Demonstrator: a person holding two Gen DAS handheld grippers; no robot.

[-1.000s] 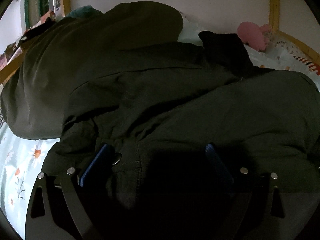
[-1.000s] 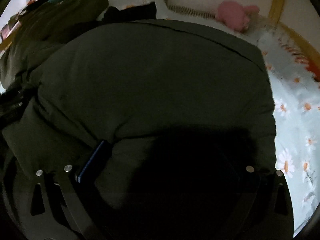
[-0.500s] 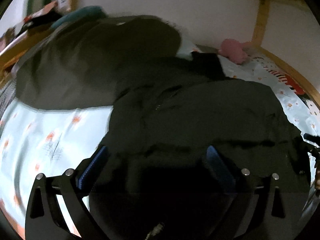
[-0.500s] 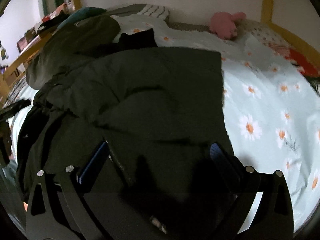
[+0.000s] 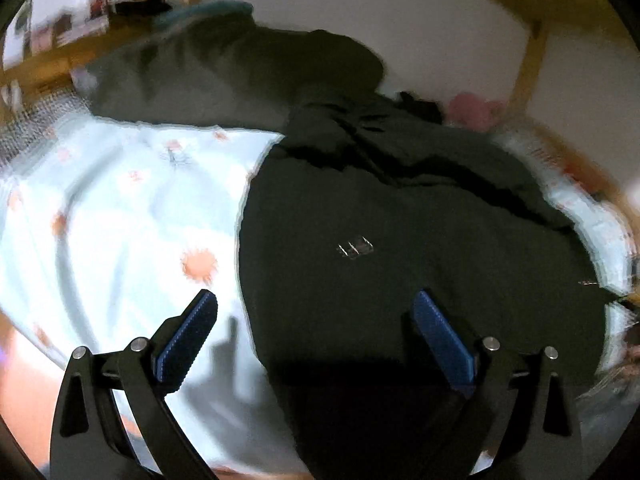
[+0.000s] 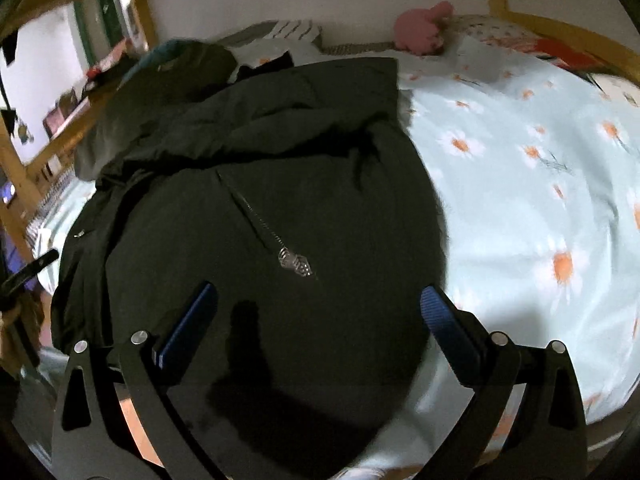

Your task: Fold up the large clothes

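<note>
On my far left the daisy-print sheet lies bare, and my left gripper hangs above the line where that sheet meets the dark jacket. Its blue pads stand wide apart with nothing between them; one finger is over sheet, the other over cloth, which I read as lining up on the jacket's left edge for a grab.

Further in, the jacket fills the middle of the bed as a rough folded block, its upper part rumpled and bunched towards the wall. A second dark olive garment is heaped behind it by the wooden bed rail, I'd guess set aside so it stays clear of the fold.

Through the right camera the jacket's zip runs diagonally down its top layer to a silver pull. My right gripper is over the near hem, fingers spread and empty, both above cloth. Right of the jacket the sheet is open again, and a pink soft toy sits at the wall, well apart from the work.

My judgement: a fold is laid, and the bunched top needs flattening.
</note>
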